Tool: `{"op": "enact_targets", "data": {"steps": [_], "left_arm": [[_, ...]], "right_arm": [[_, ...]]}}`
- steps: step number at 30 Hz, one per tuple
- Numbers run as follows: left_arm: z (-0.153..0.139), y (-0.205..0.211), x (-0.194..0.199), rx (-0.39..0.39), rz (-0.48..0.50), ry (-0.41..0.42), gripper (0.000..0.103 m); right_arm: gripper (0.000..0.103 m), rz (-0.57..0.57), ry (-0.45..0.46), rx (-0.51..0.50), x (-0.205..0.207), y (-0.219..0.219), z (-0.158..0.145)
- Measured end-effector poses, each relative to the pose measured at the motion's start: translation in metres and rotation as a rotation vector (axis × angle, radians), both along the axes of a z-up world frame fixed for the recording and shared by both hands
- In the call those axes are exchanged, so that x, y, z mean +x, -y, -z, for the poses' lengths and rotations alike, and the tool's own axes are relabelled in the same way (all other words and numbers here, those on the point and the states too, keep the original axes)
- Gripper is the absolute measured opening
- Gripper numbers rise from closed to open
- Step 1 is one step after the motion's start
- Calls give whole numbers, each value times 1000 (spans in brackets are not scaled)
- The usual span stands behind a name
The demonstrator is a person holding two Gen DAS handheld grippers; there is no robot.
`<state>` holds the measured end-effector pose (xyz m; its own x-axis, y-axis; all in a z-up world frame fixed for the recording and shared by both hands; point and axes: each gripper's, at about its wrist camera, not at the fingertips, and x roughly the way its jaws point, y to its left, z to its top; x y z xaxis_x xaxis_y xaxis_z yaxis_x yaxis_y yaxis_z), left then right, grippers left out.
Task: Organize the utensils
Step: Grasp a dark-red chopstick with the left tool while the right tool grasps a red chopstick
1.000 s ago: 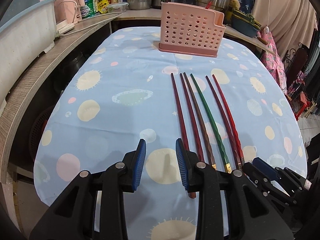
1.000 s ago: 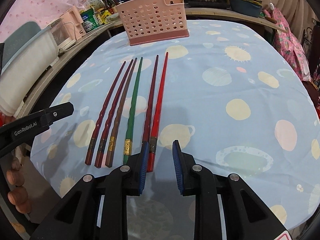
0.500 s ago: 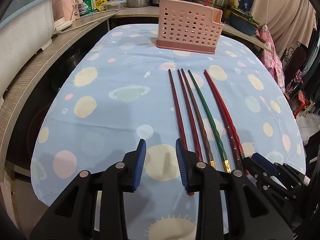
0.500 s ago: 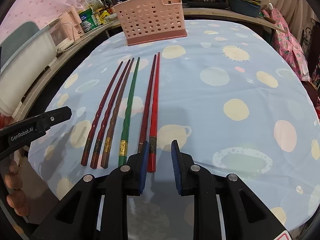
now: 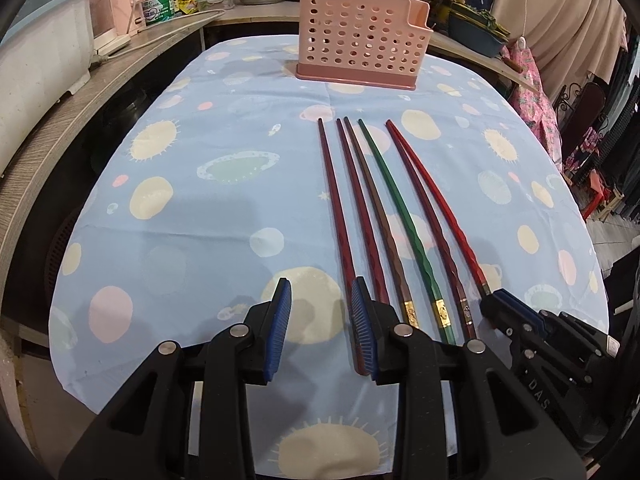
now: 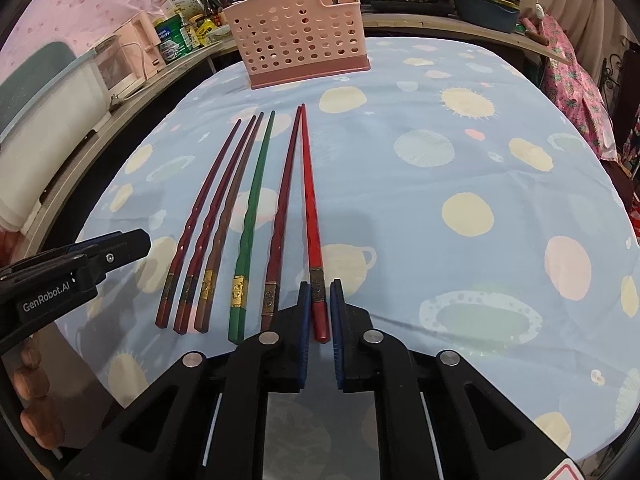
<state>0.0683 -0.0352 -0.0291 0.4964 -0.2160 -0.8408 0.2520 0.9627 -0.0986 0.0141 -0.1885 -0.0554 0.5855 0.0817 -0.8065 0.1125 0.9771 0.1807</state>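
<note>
While ribbed pads seemingly straddle it, right tool (image 6: 320, 300) brackets glossy red chopstick (image 6: 310, 208).

The left gripper (image 5: 320, 312) covers the butt ends of two dark red chopsticks (image 5: 352, 216); basket (image 6: 300, 36) contents are indiscernible.

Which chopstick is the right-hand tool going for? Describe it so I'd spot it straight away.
Start at the perforated pink plastic basket on the blue spotted tablecloth; six chopsticks lie in a row before it. It is the bright red chopstick at the row's right end, its butt between the right hand-held gripper's pads; its neighbours are darker.
</note>
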Motion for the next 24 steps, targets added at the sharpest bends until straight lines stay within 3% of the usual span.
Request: {"op": "enact_targets", "data": {"steps": [10, 24], "left_arm": [[15, 7, -6, -1, 28, -44, 35], [24, 8, -8, 21, 40, -51, 30]], "right_arm": [[7, 9, -2, -3, -3, 1, 0], [7, 8, -1, -6, -3, 2, 0]]}}
